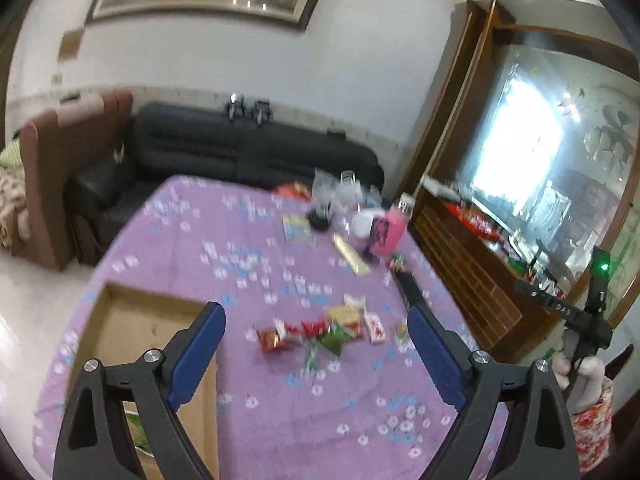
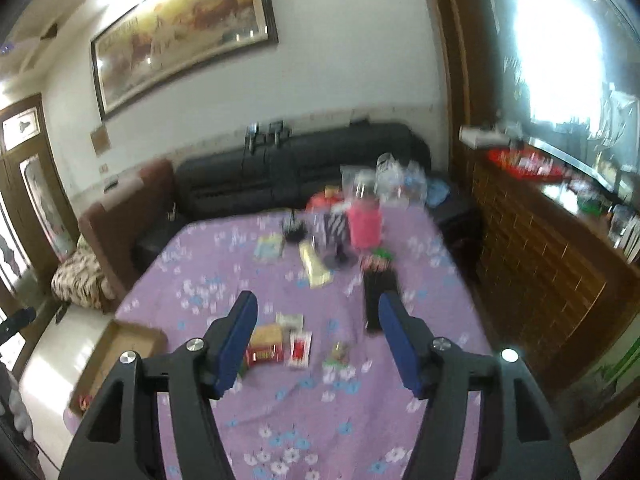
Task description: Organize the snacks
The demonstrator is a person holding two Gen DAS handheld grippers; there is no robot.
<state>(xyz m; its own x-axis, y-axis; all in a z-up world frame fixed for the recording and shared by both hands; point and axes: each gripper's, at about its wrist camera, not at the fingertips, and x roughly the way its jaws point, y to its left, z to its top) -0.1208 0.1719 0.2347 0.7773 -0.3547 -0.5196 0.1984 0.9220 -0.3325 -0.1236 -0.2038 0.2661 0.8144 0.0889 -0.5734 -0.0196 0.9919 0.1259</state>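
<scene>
Small snack packets in red, green and white lie in a loose heap on the purple flowered tablecloth. The right wrist view shows the same packets low in the middle. An open cardboard box sits at the table's left side, with its edge showing at the left in the right wrist view. My left gripper hangs open above the table, its blue pads empty. My right gripper is also open and holds nothing. Both views are blurred.
At the table's far end stand a pink bottle, clear plastic containers, a yellow bar and a long black object. A black sofa lies beyond. A wooden cabinet runs along the right.
</scene>
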